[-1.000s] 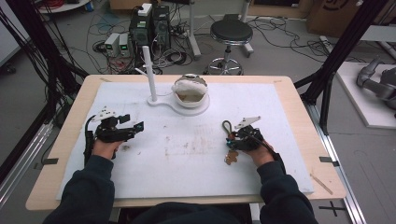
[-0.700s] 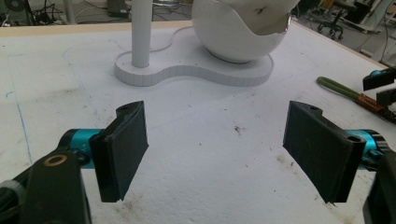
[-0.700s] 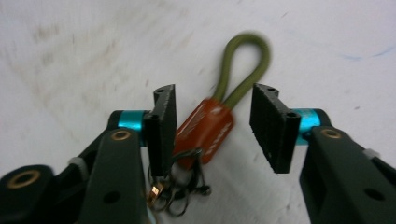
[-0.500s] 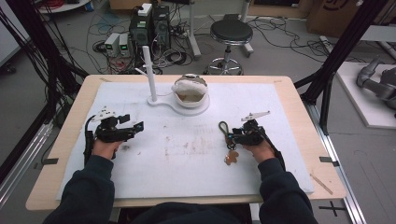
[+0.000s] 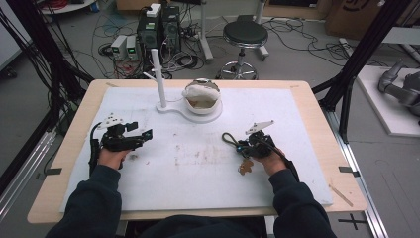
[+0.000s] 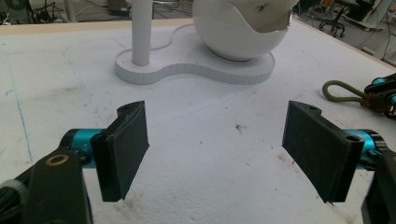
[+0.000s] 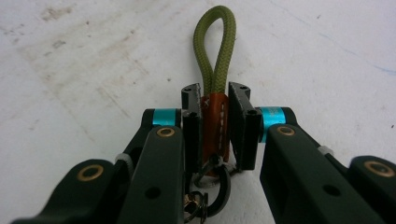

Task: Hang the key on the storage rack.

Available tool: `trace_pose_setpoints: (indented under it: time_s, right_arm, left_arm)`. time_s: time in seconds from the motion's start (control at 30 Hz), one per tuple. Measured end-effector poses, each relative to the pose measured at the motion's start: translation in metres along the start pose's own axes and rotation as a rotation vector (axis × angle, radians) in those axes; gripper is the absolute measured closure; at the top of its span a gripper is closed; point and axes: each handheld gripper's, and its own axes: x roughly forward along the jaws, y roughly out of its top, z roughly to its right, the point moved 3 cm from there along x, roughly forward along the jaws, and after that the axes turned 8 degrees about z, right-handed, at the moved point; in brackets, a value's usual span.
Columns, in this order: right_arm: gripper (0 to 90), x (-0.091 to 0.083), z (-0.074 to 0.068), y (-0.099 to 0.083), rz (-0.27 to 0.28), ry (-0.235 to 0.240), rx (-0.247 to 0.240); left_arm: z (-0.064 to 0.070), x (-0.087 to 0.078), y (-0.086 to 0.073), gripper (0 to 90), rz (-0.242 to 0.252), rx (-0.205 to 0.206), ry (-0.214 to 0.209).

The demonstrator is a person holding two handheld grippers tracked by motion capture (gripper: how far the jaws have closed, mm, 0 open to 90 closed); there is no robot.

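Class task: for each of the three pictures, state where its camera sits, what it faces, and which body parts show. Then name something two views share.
High view: above the table, looking down; forearms, both hands.
Left gripper view: on the left gripper, open, facing the white stand with pole and bowl.
Right gripper view: on the right gripper, shut on the olive cord loop keychain.
Shared: keychain, in all three.

Dark navy sleeves were worn on both forearms. The left gripper [image 6: 215,149] was built with flat black pads, cyan collars and brass-ringed screws; the right gripper [image 7: 215,121] matched, a grey three-cornered plate mounted at 12 o'clock.
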Motion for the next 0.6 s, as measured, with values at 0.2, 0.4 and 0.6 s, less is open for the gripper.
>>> trace_pose_setpoints:
  time_s: [0.2, 0.4, 0.6]
  right_arm:
    - [78.4, -0.011, 0.003, 0.006, 0.099, 0.056, 0.076]
    - [78.6, -0.022, -0.007, 0.026, 0.255, 0.115, 0.112]
    - [78.7, -0.018, -0.017, 0.058, 0.344, 0.118, 0.080]
  left_arm:
    - [0.000, 0.000, 0.000, 22.5, -0.001, 0.002, 0.004]
    - [-0.003, -0.002, 0.000, 22.8, 0.002, -0.002, 0.013]
    - [-0.006, -0.005, 0.002, 22.8, 0.015, -0.011, 0.022]
